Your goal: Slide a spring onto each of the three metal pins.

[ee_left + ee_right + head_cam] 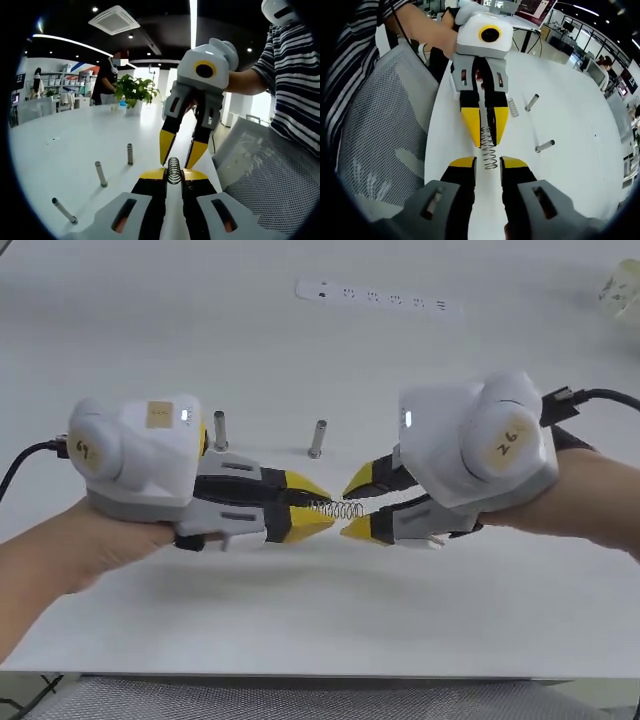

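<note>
while the left gripper is clenched on one end of a spring, the right gripper faces it tip to tip, jaws released and parted. the spring's free end lies in the gap between them, seemingly touching neither. off to the left gripper's left, on the white table, stand a sprung pin, a bare pin and a second bare pin.

Spring end hidden between left gripper jaws, corner item cropped
</note>
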### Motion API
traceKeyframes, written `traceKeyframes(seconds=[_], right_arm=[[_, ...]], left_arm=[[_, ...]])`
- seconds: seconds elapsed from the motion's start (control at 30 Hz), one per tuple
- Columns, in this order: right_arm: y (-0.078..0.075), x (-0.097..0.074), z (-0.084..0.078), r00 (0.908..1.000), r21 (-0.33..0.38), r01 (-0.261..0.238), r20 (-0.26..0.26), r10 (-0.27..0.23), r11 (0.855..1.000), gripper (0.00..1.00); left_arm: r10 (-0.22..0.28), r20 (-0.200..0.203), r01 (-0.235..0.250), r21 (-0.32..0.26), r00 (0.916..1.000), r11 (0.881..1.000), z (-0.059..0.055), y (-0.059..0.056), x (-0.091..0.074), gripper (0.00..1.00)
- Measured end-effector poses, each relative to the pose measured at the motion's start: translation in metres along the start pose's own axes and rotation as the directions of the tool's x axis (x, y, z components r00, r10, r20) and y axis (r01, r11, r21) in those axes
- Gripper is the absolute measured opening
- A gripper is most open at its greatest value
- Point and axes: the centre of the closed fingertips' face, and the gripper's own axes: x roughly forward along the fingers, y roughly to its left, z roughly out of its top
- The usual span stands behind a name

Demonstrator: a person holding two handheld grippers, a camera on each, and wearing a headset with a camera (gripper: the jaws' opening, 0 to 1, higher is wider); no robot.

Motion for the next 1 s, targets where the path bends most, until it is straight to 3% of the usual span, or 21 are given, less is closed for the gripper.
traceKeyframes(seconds=[0.3, 0.73, 1.0], right_arm=[[-0.004, -0.004, -0.002, 0.9994, -0.006, 0.025, 0.025, -0.025, 1.0, 0.17], [-0.003, -0.002, 0.0, 0.9994, -0.063, 0.001, 0.035, 0.001, 0.998, 0.13], [-0.007, -0.015, 0.019, 0.9939, -0.112, 0.023, 0.11, -0.011, 0.993, 0.12]], left_arm=[[-0.014, -0.007, 0.014, -0.006, 0.9999, 1.0, 0.0, -0.001, -0.001, 0.07], [-0.026, -0.017, 0.026, -0.011, 0.9995, 1.0, 0.0, -0.002, -0.002, 0.07], [-0.025, -0.044, 0.024, -0.011, 0.9987, 1.0, -0.007, 0.0, -0.005, 0.07]])
